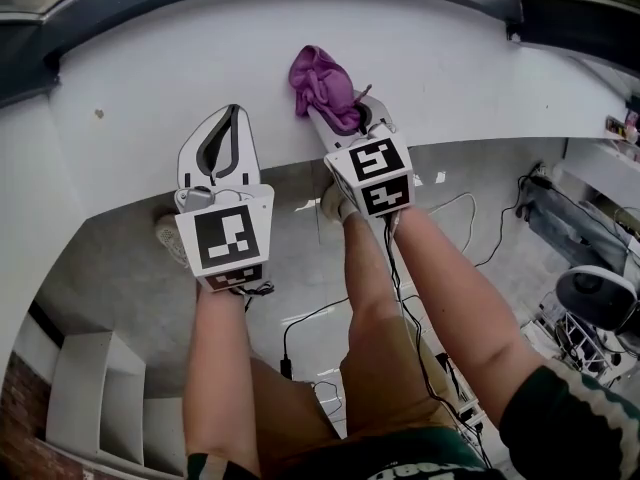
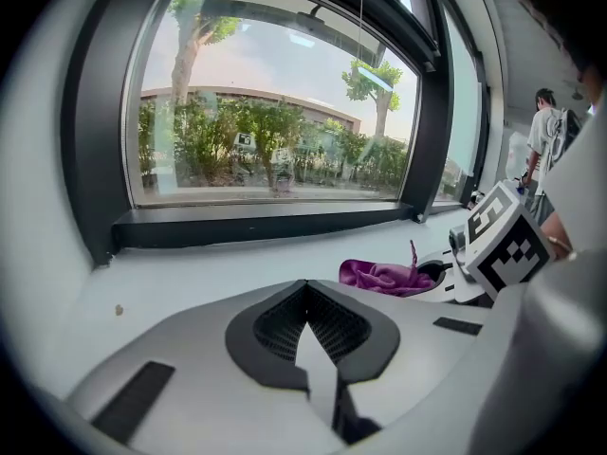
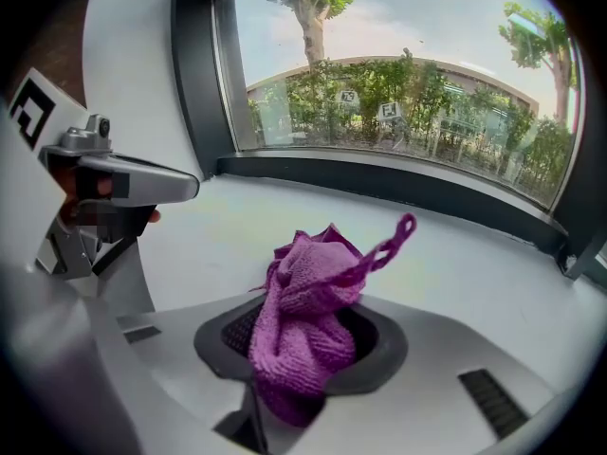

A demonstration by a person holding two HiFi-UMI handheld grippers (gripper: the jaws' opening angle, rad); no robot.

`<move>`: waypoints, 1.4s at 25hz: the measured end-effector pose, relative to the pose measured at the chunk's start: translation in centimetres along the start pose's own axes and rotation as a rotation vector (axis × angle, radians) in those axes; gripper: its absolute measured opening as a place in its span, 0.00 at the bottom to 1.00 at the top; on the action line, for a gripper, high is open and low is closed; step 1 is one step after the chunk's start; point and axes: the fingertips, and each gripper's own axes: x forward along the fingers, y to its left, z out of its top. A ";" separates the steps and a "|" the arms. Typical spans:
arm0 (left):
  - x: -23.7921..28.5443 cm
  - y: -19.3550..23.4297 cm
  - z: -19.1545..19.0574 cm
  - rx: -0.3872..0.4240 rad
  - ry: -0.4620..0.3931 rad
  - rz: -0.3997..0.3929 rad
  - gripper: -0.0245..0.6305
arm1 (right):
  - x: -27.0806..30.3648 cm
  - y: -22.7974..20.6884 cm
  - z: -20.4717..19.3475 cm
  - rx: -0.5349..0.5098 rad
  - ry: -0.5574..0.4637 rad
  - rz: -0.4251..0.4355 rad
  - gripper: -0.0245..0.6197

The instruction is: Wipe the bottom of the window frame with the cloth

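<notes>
- While the right gripper (image 3: 294,354) has its jaws clenched on the one cloth (image 3: 305,330), that cloth bunches upward in a soft purple wad of nubbly, looped terry, with one thin twisted loop sticking out at its top.
- Seen from the head view, the cloth (image 1: 325,86) hangs at the jaw tips over the window sill (image 1: 470,58), which is white, smooth and matte.
- Beyond the sill runs the bottom of the window frame (image 2: 266,224), a dark, flat, straight ledge under the glass.
- The left gripper (image 2: 308,325) is empty, its ribbed black pads closed tip to tip above the sill.
- Two grippers show, each of pale smooth plastic with one marker cube.
- One small brown speck (image 2: 119,309) lies on the sill.
</notes>
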 end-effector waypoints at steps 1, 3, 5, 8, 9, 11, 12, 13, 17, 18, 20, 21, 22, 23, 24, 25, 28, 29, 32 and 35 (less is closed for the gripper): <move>-0.2 0.4 0.0 -0.004 0.000 0.003 0.04 | 0.2 0.4 0.2 -0.002 0.000 0.003 0.26; -0.6 1.1 0.0 -0.010 -0.005 0.012 0.04 | 0.6 1.1 0.5 -0.004 0.000 0.011 0.26; -1.0 1.8 -0.3 -0.007 -0.006 0.021 0.04 | 0.9 2.0 0.8 -0.010 0.000 0.021 0.26; -1.5 2.9 -0.6 0.001 0.002 0.028 0.04 | 1.5 3.4 1.4 -0.022 -0.002 0.036 0.26; -1.7 3.2 -0.6 0.002 0.002 0.032 0.04 | 1.7 3.8 1.6 -0.025 -0.003 0.040 0.26; -2.0 3.8 -0.6 0.006 0.005 0.044 0.04 | 2.0 4.6 1.9 -0.031 -0.005 0.045 0.26; -2.3 4.1 -0.6 0.008 0.004 0.050 0.04 | 2.1 5.0 2.1 -0.035 -0.005 0.048 0.26; -2.5 4.5 -0.6 0.007 0.000 0.053 0.04 | 2.2 5.4 2.2 -0.039 -0.005 0.052 0.26; -4.1 6.5 -1.0 0.001 -0.005 0.071 0.04 | 2.7 7.7 3.1 -0.059 -0.001 0.067 0.26; -4.5 7.0 -1.1 0.000 -0.004 0.078 0.04 | 2.9 8.3 3.2 -0.065 0.001 0.072 0.26; -5.0 8.0 -1.4 -0.006 -0.002 0.089 0.04 | 3.2 9.3 3.5 -0.077 0.006 0.080 0.26; -5.2 8.4 -1.4 -0.008 -0.003 0.094 0.04 | 3.4 9.6 3.6 -0.082 0.009 0.084 0.26; -5.4 8.9 -1.3 -0.011 -0.004 0.100 0.04 | 3.6 10.0 3.8 -0.085 0.012 0.087 0.26; -5.5 9.4 -1.3 -0.013 -0.006 0.106 0.04 | 3.8 10.3 3.9 -0.087 0.015 0.090 0.26; -5.7 9.8 -1.3 -0.015 -0.006 0.113 0.04 | 4.0 10.6 4.1 -0.090 0.018 0.093 0.26; -5.8 10.2 -1.3 -0.018 -0.006 0.119 0.04 | 4.2 10.9 4.2 -0.093 0.021 0.098 0.26; -6.5 11.4 -1.6 -0.018 -0.004 0.129 0.04 | 4.7 12.0 4.6 -0.097 0.024 0.104 0.26; -6.8 11.9 -1.7 -0.017 -0.004 0.133 0.04 | 4.9 12.2 4.8 -0.097 0.026 0.102 0.26; -7.7 13.7 -2.2 -0.026 0.002 0.159 0.04 | 5.5 13.5 5.4 -0.103 0.034 0.107 0.26; -8.9 15.9 -2.8 -0.046 0.007 0.199 0.04 | 6.3 15.4 6.2 -0.123 0.037 0.124 0.26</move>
